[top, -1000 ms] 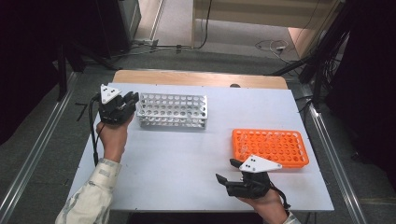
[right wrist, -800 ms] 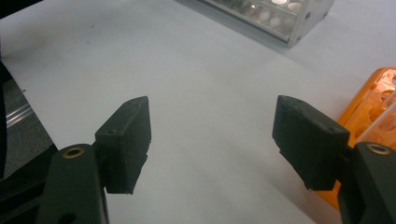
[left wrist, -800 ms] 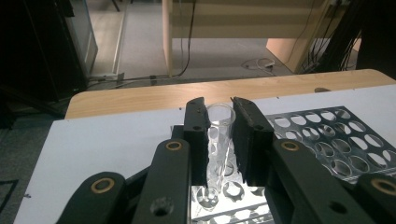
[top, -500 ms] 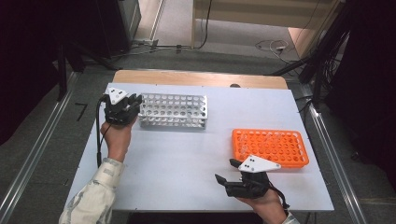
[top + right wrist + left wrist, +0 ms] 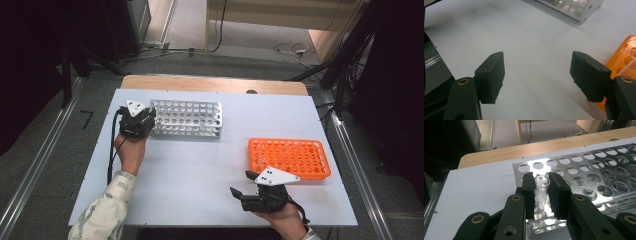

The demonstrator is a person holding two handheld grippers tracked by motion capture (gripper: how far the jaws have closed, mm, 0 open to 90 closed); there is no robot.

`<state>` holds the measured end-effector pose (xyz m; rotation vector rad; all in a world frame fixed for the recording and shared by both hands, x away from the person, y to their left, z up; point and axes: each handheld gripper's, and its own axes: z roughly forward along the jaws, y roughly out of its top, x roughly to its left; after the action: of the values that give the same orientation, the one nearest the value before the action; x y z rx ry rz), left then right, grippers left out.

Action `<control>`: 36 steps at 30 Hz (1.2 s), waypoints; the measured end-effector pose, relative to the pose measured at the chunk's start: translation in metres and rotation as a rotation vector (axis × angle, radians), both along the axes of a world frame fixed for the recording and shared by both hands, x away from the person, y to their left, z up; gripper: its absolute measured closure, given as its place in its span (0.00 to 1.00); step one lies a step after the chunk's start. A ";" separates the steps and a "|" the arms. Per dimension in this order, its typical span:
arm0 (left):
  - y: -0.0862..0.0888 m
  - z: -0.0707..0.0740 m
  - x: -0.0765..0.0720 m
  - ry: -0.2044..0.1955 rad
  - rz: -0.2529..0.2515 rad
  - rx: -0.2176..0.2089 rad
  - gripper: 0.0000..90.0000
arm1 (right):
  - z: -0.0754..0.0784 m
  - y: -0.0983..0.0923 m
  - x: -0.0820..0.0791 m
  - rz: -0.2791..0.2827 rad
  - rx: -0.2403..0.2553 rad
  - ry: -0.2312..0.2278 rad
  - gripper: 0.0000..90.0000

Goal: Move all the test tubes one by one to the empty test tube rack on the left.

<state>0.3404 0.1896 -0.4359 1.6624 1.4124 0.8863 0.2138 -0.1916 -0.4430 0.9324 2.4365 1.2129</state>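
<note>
A clear glass test tube (image 5: pixel 541 192) stands upright between my left gripper's (image 5: pixel 541 185) black pads, which are shut on it. Tube and jaws hang over the near left corner of a shiny metal tube rack (image 5: pixel 584 173), whose top plate has several round holes. From above, the left gripper (image 5: pixel 142 122) sits at the left end of the metal rack (image 5: pixel 187 119). My right gripper (image 5: pixel 537 72) stands open over bare white table, nothing between its jaws. In the high view it (image 5: pixel 240 192) rests at the front, just below the orange rack (image 5: pixel 290 157).
The orange rack's edge (image 5: pixel 624 62) lies right of my right jaw, with clear tubes in it. The white table (image 5: pixel 200 165) has a wooden strip (image 5: pixel 215 84) along its far side. Metal rails and dark floor flank the table; cables lie beyond it.
My left hand has moved down and toward the metal rack's left end, carrying the tube. The right hand has stayed in place.
</note>
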 end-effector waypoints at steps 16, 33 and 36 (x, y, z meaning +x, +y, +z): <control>0.000 0.005 -0.008 -0.035 0.040 -0.057 0.53 | 0.001 -0.001 -0.001 -0.001 0.007 -0.003 0.29; 0.001 0.013 -0.036 -0.014 -0.015 -0.179 0.24 | 0.006 -0.017 -0.007 -0.033 0.024 -0.021 0.30; -0.001 0.012 -0.037 -0.011 -0.013 -0.176 0.24 | 0.006 -0.022 -0.007 -0.047 0.019 -0.030 0.30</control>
<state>0.3037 0.1888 -0.4244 1.5305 1.4277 0.7412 0.2067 -0.2139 -0.4366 0.9645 2.3707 1.2274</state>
